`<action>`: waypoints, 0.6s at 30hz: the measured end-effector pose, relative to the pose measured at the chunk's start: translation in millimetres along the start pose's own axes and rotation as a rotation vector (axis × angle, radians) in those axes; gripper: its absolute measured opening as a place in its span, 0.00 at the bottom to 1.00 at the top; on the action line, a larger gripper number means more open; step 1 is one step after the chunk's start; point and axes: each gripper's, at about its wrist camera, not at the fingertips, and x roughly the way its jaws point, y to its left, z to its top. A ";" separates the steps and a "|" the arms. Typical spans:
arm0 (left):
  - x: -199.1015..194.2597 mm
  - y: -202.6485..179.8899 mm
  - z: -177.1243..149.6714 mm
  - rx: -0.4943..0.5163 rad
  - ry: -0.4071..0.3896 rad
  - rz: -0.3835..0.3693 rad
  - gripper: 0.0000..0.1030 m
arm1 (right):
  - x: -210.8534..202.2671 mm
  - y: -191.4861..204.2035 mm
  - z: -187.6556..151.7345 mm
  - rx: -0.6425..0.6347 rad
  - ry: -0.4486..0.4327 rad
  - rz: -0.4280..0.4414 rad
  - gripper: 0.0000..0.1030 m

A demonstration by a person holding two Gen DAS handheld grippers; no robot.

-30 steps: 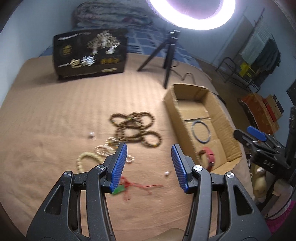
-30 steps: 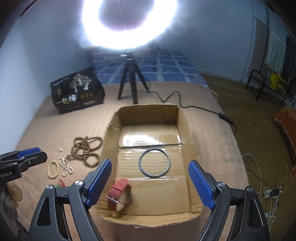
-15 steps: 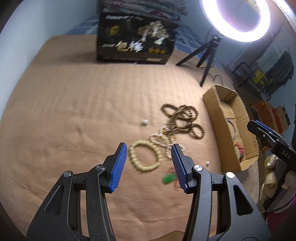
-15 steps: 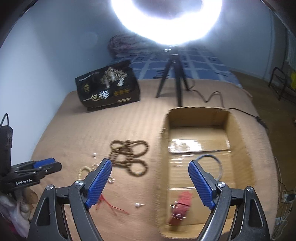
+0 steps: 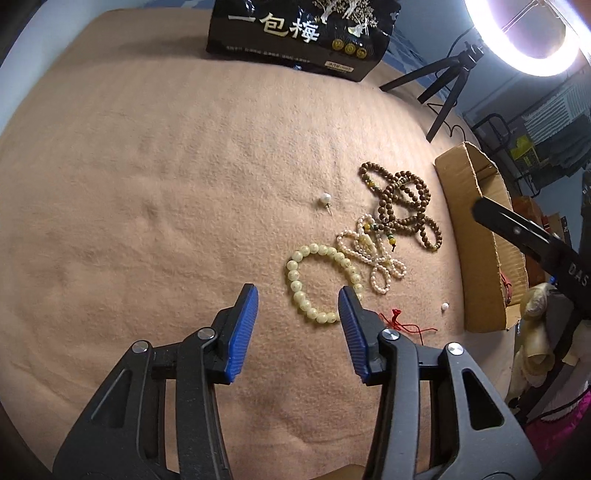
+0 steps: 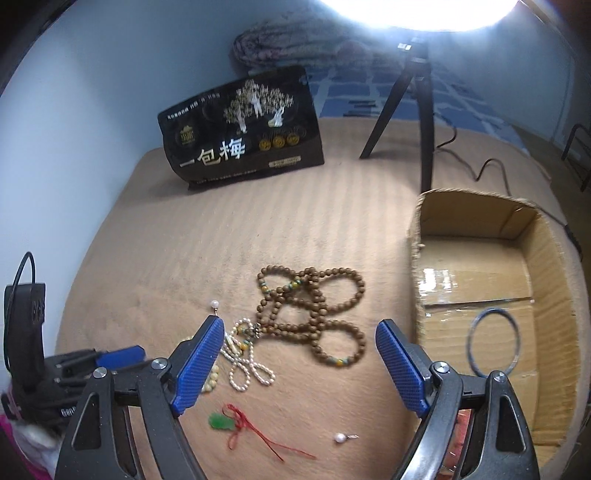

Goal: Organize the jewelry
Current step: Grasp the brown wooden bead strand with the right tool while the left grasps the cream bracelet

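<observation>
We can't see the near part of the pale bead bracelet (image 5: 320,281) in the left view; the left gripper's (image 5: 298,299) right finger covers it. In the right view, it's mostly behind the right gripper's (image 6: 300,341) left finger (image 6: 199,360), only a few beads show. The green pendant (image 6: 220,421) is blurred there, shape unclear, & hidden in the left view, where just its red cord (image 5: 405,325) pokes out. The red strap (image 5: 506,288) in the box (image 5: 476,236) is mostly behind the cardboard wall. The ring light (image 6: 417,11) is cut off by the top edge.

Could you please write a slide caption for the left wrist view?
Open left gripper hovers over the pale bead bracelet beside the cardboard box.
</observation>
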 end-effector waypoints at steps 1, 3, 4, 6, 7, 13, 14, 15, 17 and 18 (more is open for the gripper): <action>2.5 -1.1 1.0 0.002 0.003 -0.001 0.45 | 5.5 1.5 1.7 0.007 0.010 0.004 0.84; 6.6 -1.9 2.0 0.006 0.009 -0.004 0.43 | 16.0 5.4 5.2 0.015 0.029 0.006 0.84; 8.9 -2.5 2.4 0.008 0.013 -0.005 0.40 | 19.6 7.6 6.2 0.015 0.038 0.006 0.84; 14.3 -3.1 3.2 0.011 0.021 -0.001 0.39 | 29.9 12.1 8.4 0.009 0.056 -0.003 0.84; 16.5 -2.7 3.2 0.012 0.025 0.002 0.39 | 35.6 13.8 9.1 0.009 0.066 -0.011 0.84; 27.4 -0.9 5.4 0.009 0.039 0.006 0.36 | 61.9 19.2 13.5 -0.005 0.107 -0.067 0.81; 28.2 -1.3 5.6 0.010 0.038 0.007 0.36 | 65.4 19.1 13.7 -0.007 0.113 -0.074 0.81; 29.5 -2.4 6.5 0.012 0.038 0.008 0.36 | 67.8 18.7 13.6 -0.008 0.118 -0.078 0.81; 31.3 -3.9 7.5 0.015 0.037 0.008 0.36 | 73.3 17.4 13.4 -0.004 0.127 -0.080 0.81; 32.2 -5.2 7.8 0.019 0.037 0.011 0.36 | 75.4 17.0 13.6 -0.002 0.130 -0.081 0.81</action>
